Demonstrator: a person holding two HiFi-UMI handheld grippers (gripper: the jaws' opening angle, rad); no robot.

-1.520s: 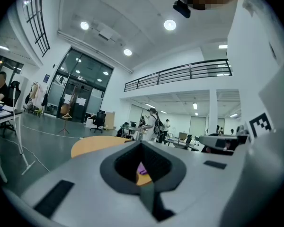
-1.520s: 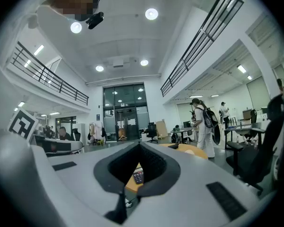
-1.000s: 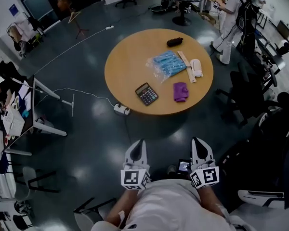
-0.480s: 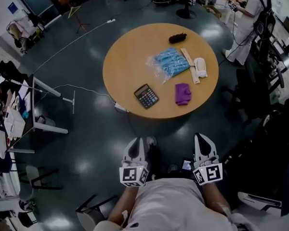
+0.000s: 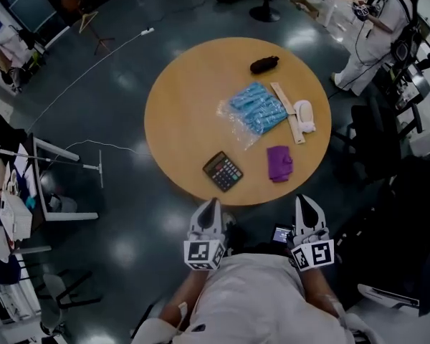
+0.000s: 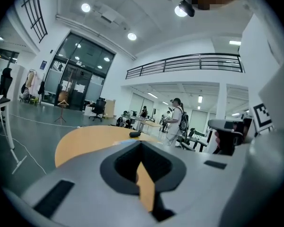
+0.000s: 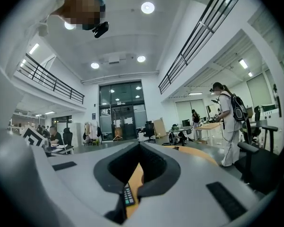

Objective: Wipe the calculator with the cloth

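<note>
Tan wood, round: the desk (image 5: 179, 113), standing on a dark glossy floor ahead of both claws. Near its closer edge, the black calculator (image 5: 223, 170), lying flat and turned askew. Just right of it, apart and not touching, the purple cloth (image 5: 279, 163), folded small. Farther back, a blue packet (image 5: 258, 106) in clear wrap, with a pale wooden strip (image 5: 288, 112) and a white object (image 5: 303, 115) side by side to its right. Toward the far rim, a black pouch (image 5: 264, 64).

Low in the head view, the left claw (image 5: 211, 205) and the right claw (image 5: 304, 201), both held short of the desk's near edge and well apart from calculator and cloth. Jaws of each pressed together, tips meeting, nothing gripped. Through the narrow slot behind the right claw's tips, a sliver of desk wood and a few calculator keys. Through the left claw's slot, only wood.

Off to the right beyond the desk, a person in white (image 5: 376, 34) wearing a dark backpack, standing by office chairs.
</note>
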